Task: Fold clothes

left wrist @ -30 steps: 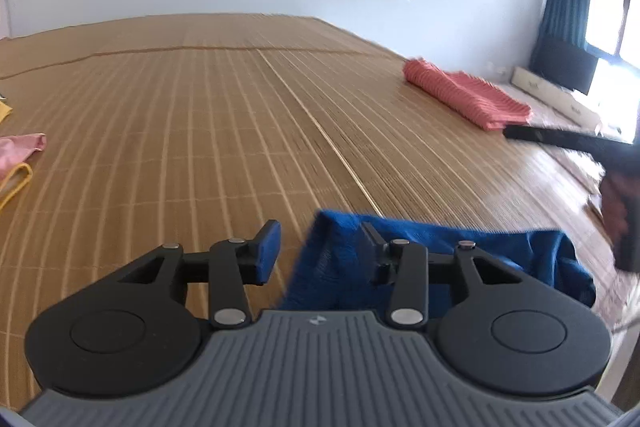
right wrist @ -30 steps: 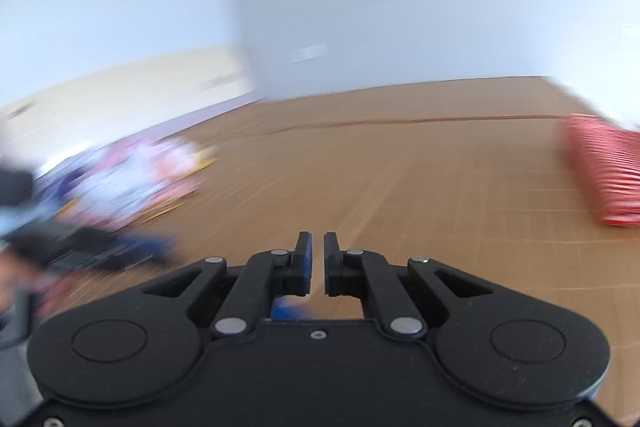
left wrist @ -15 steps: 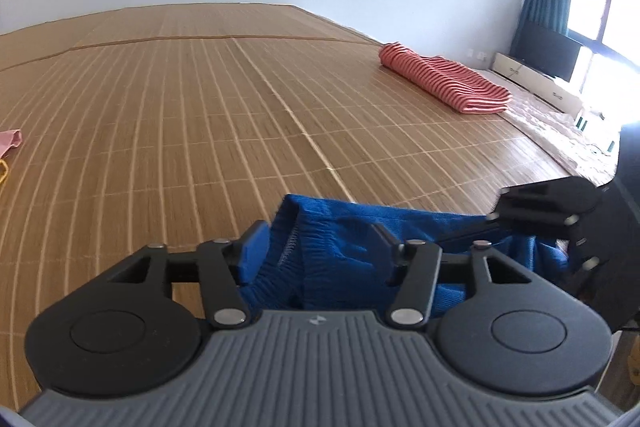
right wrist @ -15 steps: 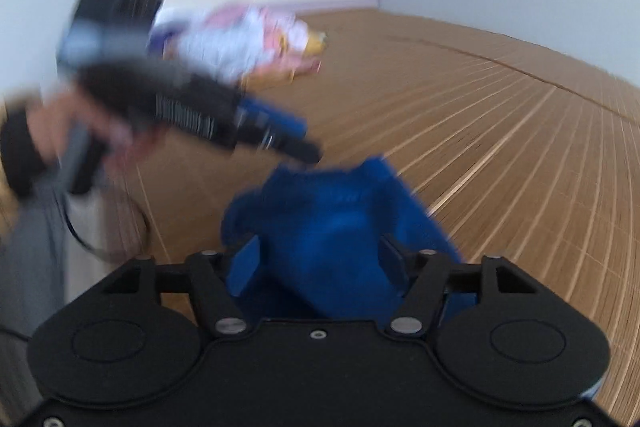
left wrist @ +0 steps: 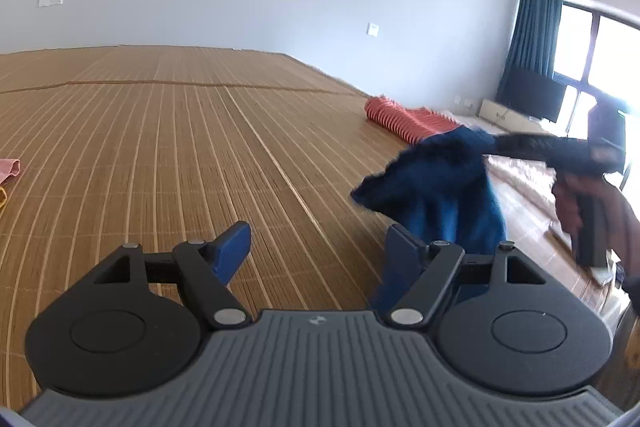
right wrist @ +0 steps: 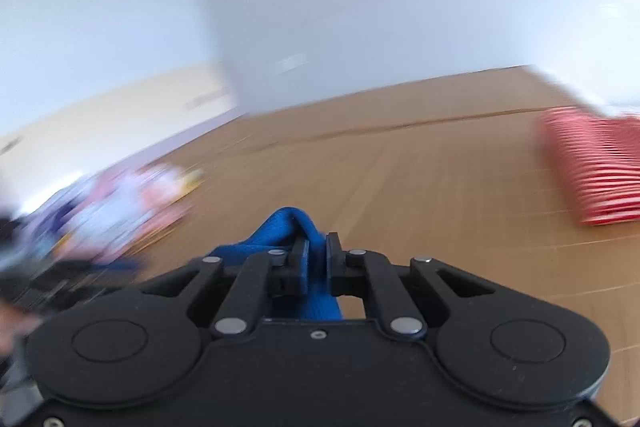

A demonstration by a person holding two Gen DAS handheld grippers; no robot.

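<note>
A blue knit garment (left wrist: 444, 187) hangs in the air at the right of the left wrist view, held up by my right gripper (left wrist: 504, 143), and drapes down behind my left gripper's right finger. My left gripper (left wrist: 318, 247) is open and empty above the bamboo mat (left wrist: 180, 147). In the blurred right wrist view my right gripper (right wrist: 316, 259) is shut on a bunch of the blue garment (right wrist: 288, 231), which sticks up between the fingers.
A folded red striped garment (left wrist: 404, 119) lies at the far right of the mat, also in the right wrist view (right wrist: 596, 171). A blurred pile of pink and pale clothes (right wrist: 120, 203) lies at the left. A pink cloth edge (left wrist: 10, 169) lies far left.
My left gripper has opened and let go of the blue garment. My right gripper closed on it and lifted it up to the right.
</note>
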